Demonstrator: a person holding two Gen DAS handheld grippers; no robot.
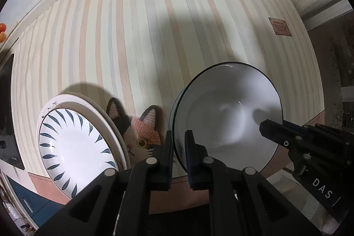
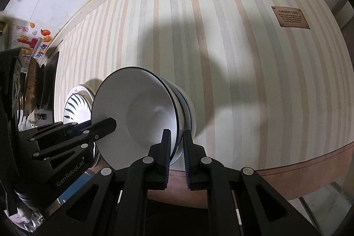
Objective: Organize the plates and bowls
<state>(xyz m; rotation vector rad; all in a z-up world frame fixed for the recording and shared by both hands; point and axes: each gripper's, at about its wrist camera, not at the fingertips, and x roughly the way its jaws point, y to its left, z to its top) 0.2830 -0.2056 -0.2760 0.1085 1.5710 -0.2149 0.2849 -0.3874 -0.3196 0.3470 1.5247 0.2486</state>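
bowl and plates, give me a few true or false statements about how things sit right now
1. Both grippers clamp the rim of the same white bowl. True: the left gripper and right gripper each have jaws on either side of its rim.
2. The bowl is full of soup. False: its inside shows bare white.
3. A plate with dark blue leaf marks lies left of the bowl in the left wrist view. True.
4. A knitted cat sits inside the bowl. False: it lies on the striped cloth between plate and bowl.
5. The cloth is plain red. False: it has pale beige, grey and cream stripes.
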